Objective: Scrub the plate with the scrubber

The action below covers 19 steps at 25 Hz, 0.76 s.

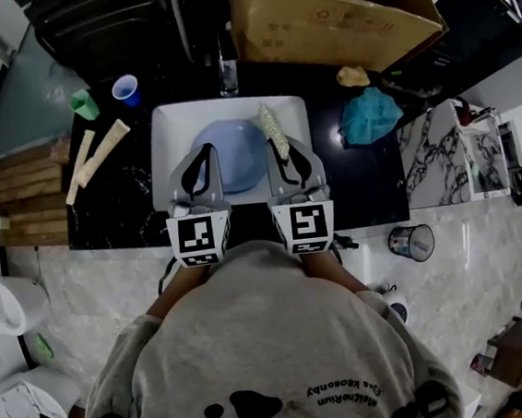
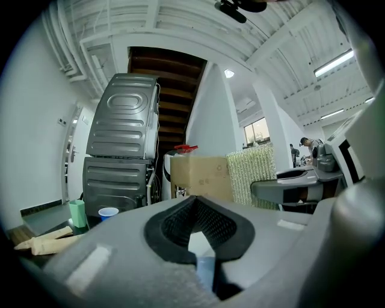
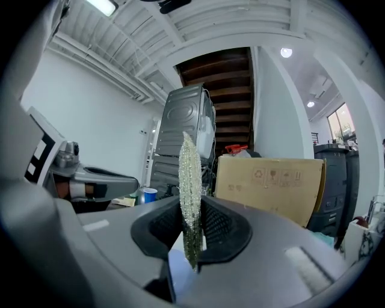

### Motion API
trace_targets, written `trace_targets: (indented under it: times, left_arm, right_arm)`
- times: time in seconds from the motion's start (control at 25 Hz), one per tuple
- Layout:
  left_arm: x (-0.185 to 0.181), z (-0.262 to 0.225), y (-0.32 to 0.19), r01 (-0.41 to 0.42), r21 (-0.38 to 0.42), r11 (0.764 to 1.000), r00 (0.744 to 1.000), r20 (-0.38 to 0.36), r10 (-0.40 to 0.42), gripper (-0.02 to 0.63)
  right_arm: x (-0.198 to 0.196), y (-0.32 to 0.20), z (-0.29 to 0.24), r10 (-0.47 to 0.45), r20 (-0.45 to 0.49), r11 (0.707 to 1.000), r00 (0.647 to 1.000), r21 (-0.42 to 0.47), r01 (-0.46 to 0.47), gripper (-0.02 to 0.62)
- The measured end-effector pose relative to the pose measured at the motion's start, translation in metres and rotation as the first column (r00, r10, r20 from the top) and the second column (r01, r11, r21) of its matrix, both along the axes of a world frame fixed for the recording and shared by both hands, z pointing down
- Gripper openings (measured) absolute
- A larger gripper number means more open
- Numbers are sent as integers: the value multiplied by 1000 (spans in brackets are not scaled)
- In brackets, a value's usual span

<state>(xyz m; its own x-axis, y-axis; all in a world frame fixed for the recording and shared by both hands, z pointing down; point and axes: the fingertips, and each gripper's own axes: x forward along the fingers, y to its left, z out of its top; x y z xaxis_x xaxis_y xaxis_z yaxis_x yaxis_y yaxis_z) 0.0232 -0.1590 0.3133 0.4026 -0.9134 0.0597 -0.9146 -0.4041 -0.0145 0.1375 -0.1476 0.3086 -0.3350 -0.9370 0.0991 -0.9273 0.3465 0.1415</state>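
The dark counter [image 1: 117, 205] carries a white sink [image 1: 166, 121], and a cardboard box [image 1: 334, 19] stands behind it. The blue plate [image 1: 237, 155] lies in the sink, close to the front wall. The left gripper [image 1: 205, 154] reaches over the left side of the plate. Its jaws are closed, and the left gripper view shows a pale blue edge pinched between them, so I judge that it holds the plate by the rim. The right gripper [image 1: 284, 143] is just beside it, with its jaws clamped on the scrubber [image 1: 272, 126]. This is a yellowish mesh pad that stands upright out of the jaws, above the right edge of the plate.

The step in hand looks like the very start of scrubbing: the plate is secured and the scrubber is ready, but I cannot tell if the pad touches the plate yet. The next move calls for laying the flat of the scrubber on the plate's face and rubbing across it, with the left grip firm so the plate does not slide in the sink
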Motion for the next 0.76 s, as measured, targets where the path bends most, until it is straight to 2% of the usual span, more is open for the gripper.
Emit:
trace_targets:
  times: [0.44, 0.76]
  left_arm:
    - [4, 12, 1, -15, -21, 1000, 1000, -1, 15, 5]
    - [6, 15, 0, -30, -35, 999, 1000, 8, 31, 5]
  right_arm:
    - [5, 3, 6, 3, 32, 1000, 999, -16, -3, 64]
    - [5, 4, 6, 2, 21, 1000, 1000, -16, -1, 63]
